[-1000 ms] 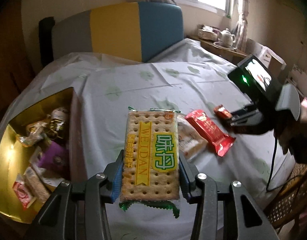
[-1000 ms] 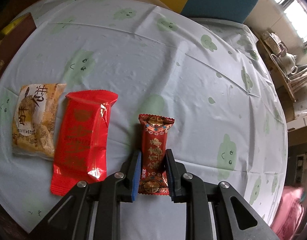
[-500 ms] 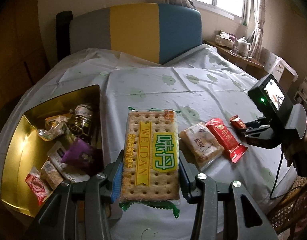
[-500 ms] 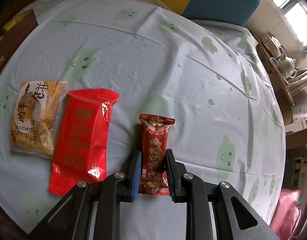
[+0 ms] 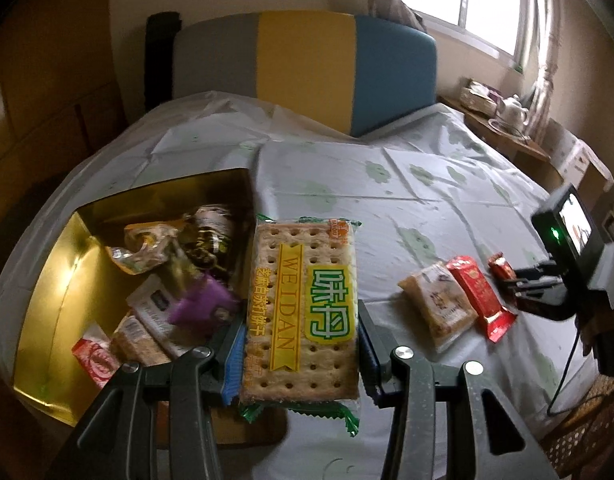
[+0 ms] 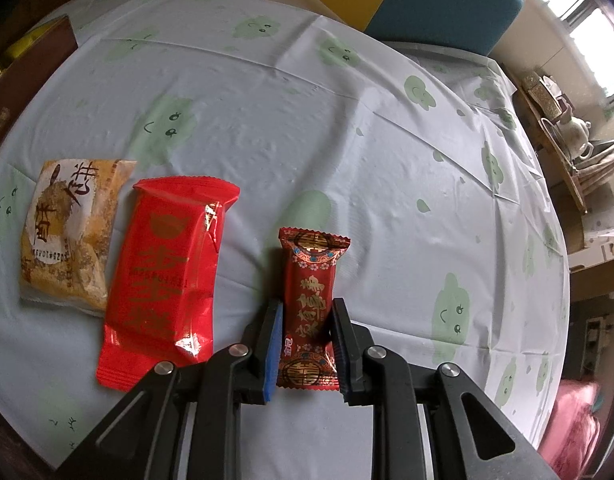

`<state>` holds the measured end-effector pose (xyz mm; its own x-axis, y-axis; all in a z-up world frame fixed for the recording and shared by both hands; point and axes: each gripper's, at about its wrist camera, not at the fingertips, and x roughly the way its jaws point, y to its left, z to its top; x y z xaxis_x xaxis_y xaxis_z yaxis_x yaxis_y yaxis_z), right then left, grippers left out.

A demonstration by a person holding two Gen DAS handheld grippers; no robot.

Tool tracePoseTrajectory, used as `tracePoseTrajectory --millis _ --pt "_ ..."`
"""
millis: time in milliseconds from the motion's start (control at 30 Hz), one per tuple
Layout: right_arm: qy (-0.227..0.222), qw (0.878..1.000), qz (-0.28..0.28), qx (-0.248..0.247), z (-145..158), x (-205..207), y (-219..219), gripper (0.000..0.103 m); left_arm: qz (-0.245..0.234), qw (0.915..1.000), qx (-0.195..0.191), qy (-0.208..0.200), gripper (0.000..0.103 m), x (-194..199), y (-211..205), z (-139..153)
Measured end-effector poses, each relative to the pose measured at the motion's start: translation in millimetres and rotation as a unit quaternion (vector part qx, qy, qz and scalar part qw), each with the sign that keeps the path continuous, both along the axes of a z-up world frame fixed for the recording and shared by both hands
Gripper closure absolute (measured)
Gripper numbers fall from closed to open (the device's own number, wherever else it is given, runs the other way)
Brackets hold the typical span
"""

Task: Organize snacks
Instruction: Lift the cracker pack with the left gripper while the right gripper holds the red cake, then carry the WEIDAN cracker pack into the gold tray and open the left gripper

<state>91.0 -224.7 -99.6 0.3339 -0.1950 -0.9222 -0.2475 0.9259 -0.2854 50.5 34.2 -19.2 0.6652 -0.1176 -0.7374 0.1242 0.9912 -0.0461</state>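
My left gripper [image 5: 301, 344] is shut on a cracker packet [image 5: 303, 304] with a yellow and green label, held above the table beside the gold box [image 5: 47, 280]. The box holds several wrapped snacks [image 5: 167, 276]. In the right wrist view my right gripper [image 6: 307, 332] is shut on a small dark red candy packet [image 6: 311, 292] that rests on the tablecloth. To its left lie a bright red packet [image 6: 167, 276] and a tan pastry packet [image 6: 71, 236]. The left wrist view shows the same three packets at right, with the right gripper [image 5: 515, 284] on the small one.
The round table wears a pale cloth with green cloud prints [image 6: 347, 120]. A grey, yellow and blue chair back [image 5: 307, 68] stands behind it. A side shelf with a teapot [image 5: 515, 110] is at the far right. A dark brown box edge [image 6: 27, 64] shows at upper left.
The left gripper has carried the cracker packet leftward toward the gold box, which now fills more of its view. The right gripper and its small red packet have stayed put.
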Motion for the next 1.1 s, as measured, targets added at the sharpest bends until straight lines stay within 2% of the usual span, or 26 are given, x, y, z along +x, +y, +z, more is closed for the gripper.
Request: tracePoseTrajectory --millis 333,400,567,767,833,1100 --pt "-0.002 1.0 0.004 -0.004 0.8 -0.5 0.5 0.079 0.062 0.9979 -0.019 0.009 0.056 6.4 45.4 -0.6" --pt "-0.002 1.0 0.004 -0.005 0.9 -0.4 0.7 0.079 0.077 0.9959 -0.043 0.022 0.056 9.8 59.5 -2.7" --pt "-0.003 1.0 0.005 -0.006 0.7 -1.4 1.4 0.079 0.163 0.9815 -0.094 0.036 0.056 16.7 118.7 -1.9" --pt "-0.004 1.0 0.007 -0.009 0.8 -2.1 2.5 0.079 0.262 0.9538 -0.144 0.029 0.056 5.4 193.8 3.0" --pt "-0.005 1.0 0.008 -0.011 0.9 -2.3 2.6 0.079 0.277 0.9478 -0.155 0.033 0.056 0.3 206.6 -0.3" --pt "-0.007 1.0 0.012 -0.015 1.0 -4.2 4.2 0.079 0.27 0.9413 -0.189 0.072 0.056 0.9 208.1 -25.1"
